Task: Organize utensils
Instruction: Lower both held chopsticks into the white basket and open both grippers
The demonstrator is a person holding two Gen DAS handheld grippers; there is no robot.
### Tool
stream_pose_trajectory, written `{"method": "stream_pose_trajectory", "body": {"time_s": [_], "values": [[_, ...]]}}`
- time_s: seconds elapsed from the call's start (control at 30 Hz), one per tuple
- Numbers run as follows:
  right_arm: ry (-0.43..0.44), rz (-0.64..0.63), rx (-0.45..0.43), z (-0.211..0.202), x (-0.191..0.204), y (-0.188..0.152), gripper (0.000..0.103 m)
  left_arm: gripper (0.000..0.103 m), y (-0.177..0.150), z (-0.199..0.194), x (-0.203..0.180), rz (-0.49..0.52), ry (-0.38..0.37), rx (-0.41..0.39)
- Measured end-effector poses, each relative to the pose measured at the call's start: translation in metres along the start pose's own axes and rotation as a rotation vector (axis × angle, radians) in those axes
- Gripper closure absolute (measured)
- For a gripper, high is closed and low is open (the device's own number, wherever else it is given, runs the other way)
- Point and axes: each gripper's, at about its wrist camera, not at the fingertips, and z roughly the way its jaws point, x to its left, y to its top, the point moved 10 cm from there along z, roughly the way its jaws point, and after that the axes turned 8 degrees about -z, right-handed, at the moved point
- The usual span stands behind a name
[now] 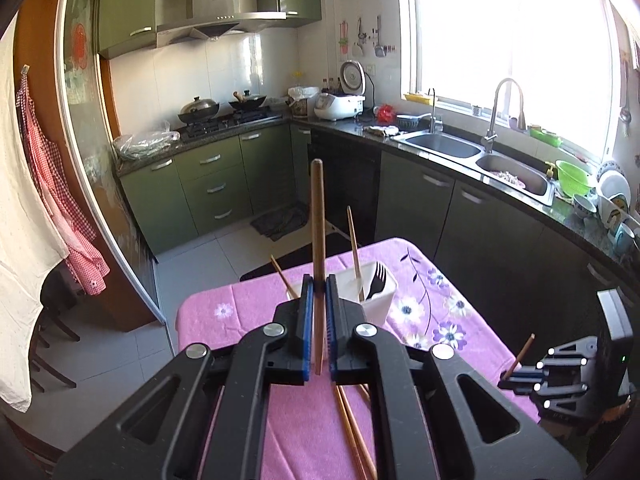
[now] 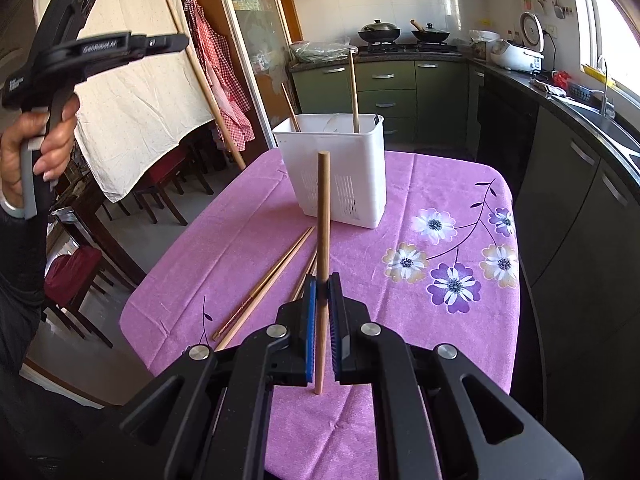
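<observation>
Both grippers, left [image 1: 319,282] and right [image 2: 322,282]: fingers each clamped on one upright brown wooden chopstick [image 1: 318,216]; next, lowering into slotted white plastic holder [image 2: 340,200] on pink floral tabletop [image 2: 400,200]

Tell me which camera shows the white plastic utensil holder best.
The right wrist view: the white plastic utensil holder shows whole on the pink cloth. In the left wrist view, the left gripper hides most of it.

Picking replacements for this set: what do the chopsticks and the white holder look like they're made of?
The chopstick in the right gripper looks like wood or bamboo: matte brown, no shine.
The holder looks like moulded plastic: smooth white walls with slotted drain holes.
</observation>
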Motion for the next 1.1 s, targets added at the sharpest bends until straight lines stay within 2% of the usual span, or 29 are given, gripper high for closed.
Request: {"method": "stream_pose_trajectory", "body": {"time_s": [0.17, 0.3, 0.53, 0.7, 0.77, 1.0, 1.1], "values": [[0.015, -0.004, -0.001, 0.000, -0.001, 0.000, 0.096, 0.097, 0.035, 0.017, -0.006, -0.016, 0.013, -0.062], [0.021, 0.001, -0.004, 0.000, -0.004, -0.001, 0.096, 0.097, 0.045, 0.041, -0.005, -0.032, 0.028, -0.074], [0.026, 0.011, -0.011, -0.005, -0.007, 0.000, 0.096, 0.097, 0.017, 0.088, 0.001, -0.043, 0.057, 0.056], [0.034, -0.006, -0.025, -0.010, -0.002, 0.014, 0.096, 0.097, -0.008, 0.108, 0.007, -0.041, 0.061, 0.154], [0.032, -0.023, -0.037, -0.013, 0.001, 0.025, 0.096, 0.096, -0.011, 0.110, 0.009, -0.044, 0.059, 0.171], [0.017, -0.034, -0.120, -0.026, -0.005, 0.098, 0.096, 0.095, -0.005, 0.084, 0.016, -0.063, 0.051, 0.123], [0.026, 0.014, -0.209, -0.039, -0.016, 0.142, 0.096, 0.095, -0.006, 0.065, 0.022, -0.064, 0.051, 0.089]]}}
